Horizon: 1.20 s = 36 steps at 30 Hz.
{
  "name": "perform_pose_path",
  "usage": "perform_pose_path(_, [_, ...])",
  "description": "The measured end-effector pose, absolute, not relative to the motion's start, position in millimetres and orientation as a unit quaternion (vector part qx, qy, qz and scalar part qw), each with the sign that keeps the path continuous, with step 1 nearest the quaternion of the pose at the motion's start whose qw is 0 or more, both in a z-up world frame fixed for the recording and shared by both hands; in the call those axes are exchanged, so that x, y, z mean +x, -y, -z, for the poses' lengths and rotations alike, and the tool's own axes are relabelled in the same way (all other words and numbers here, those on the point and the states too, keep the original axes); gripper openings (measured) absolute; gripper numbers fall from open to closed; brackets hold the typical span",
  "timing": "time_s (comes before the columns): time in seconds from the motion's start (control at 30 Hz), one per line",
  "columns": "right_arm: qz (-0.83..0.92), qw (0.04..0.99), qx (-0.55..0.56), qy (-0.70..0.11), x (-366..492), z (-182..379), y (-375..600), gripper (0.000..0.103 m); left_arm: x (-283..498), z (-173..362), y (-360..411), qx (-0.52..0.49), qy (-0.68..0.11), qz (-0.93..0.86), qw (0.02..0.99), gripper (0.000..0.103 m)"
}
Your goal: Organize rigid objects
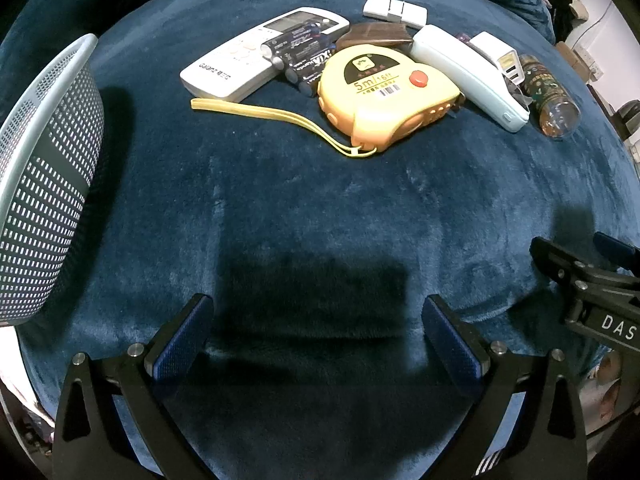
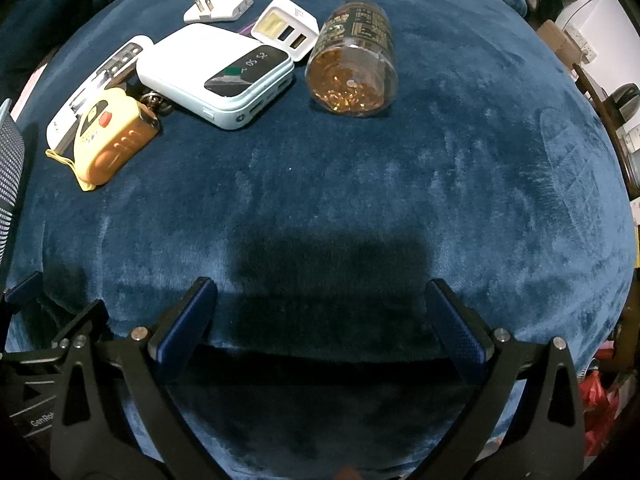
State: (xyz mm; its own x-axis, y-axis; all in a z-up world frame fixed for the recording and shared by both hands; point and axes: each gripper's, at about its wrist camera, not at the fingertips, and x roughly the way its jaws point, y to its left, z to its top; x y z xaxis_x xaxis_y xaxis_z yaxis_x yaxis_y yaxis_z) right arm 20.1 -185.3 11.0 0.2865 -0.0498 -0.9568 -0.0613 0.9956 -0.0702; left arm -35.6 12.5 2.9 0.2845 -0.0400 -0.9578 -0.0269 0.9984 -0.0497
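A blue plush blanket [image 1: 304, 208] covers the surface; wall sockets [image 2: 580, 46] behind.

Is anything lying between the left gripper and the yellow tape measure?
Nothing visible does. Only bare blue blanket lies between the open left gripper and the tape measure; its yellow strap trails leftward, off that line.

Blue plush blanket [image 1: 304, 208] under remote [image 1: 256, 52], tape measure [image 1: 384, 96], power bank [image 2: 224, 76], bottle [image 2: 354, 68], basket [image 1: 44, 184].
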Motion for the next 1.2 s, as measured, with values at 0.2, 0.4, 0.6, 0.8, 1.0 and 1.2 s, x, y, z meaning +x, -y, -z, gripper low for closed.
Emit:
perform_pose_path(0.2, [-0.004,0.800,-0.047,-0.598,20,-15,189,0.103,-23,-9,-4,-0.028,-0.602,0.001,0.798,0.103])
perform_pose_path(0.4, [-0.005,0.799,-0.047,-0.599,20,-14,191,0.103,-20,-5,-2,-0.029,-0.601,-0.001,0.799,0.103])
perform_pose_path(0.6, [-0.004,0.800,-0.047,-0.598,20,-16,190,0.103,-11,-3,-3,-0.031,-0.604,-0.002,0.796,0.103])
perform_pose_path(0.8, [-0.004,0.802,-0.046,-0.596,20,-15,192,0.103,-10,0,-2,-0.031,-0.604,-0.002,0.797,0.103])
perform_pose_path(1.0, [-0.003,0.804,-0.046,-0.593,18,-15,191,0.103,-5,2,-3,-0.031,-0.609,-0.001,0.793,0.103])
perform_pose_path(1.2, [-0.006,0.802,-0.046,-0.596,20,-15,191,0.103,3,7,1,-0.030,-0.613,-0.003,0.789,0.103])
